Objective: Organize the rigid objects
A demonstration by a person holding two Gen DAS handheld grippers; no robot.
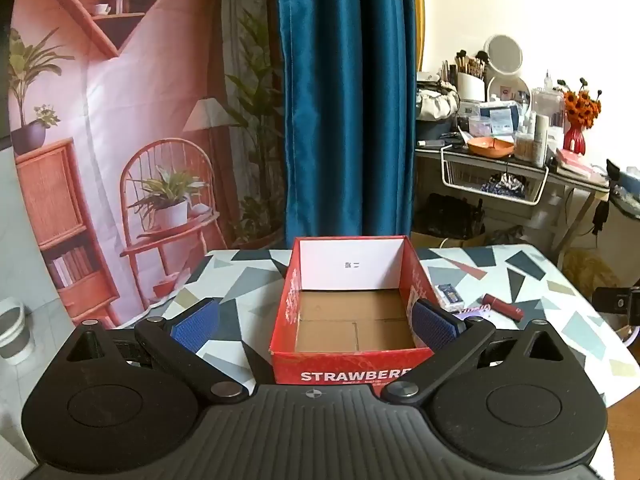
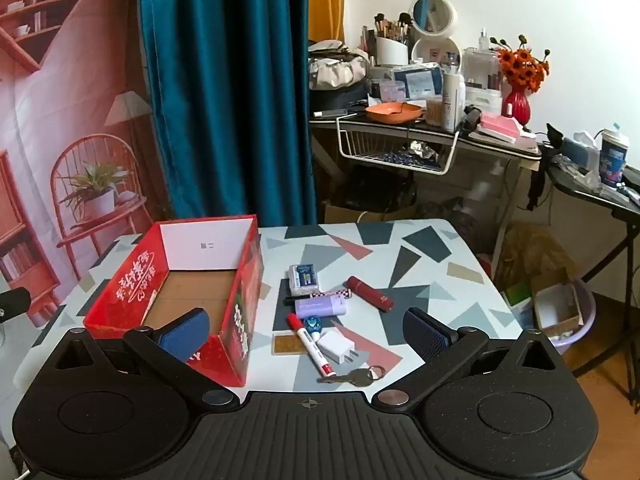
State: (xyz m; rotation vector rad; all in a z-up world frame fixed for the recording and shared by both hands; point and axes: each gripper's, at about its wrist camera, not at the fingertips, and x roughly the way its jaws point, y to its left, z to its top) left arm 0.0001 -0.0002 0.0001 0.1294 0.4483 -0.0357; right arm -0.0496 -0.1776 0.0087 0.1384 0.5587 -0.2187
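Both grippers, left gripper and right gripper, hover released and empty. The red box sits empty toward the table's left edge; key, marker and charger lie mid-table. Nothing is packed yet; next, I judge, the right closes on one piece.

Glossy red printed cardboard box with a raw brown matt floor; metal key; glossy white plastic charger; textured blue pads on matt black plastic hand-held gripper.
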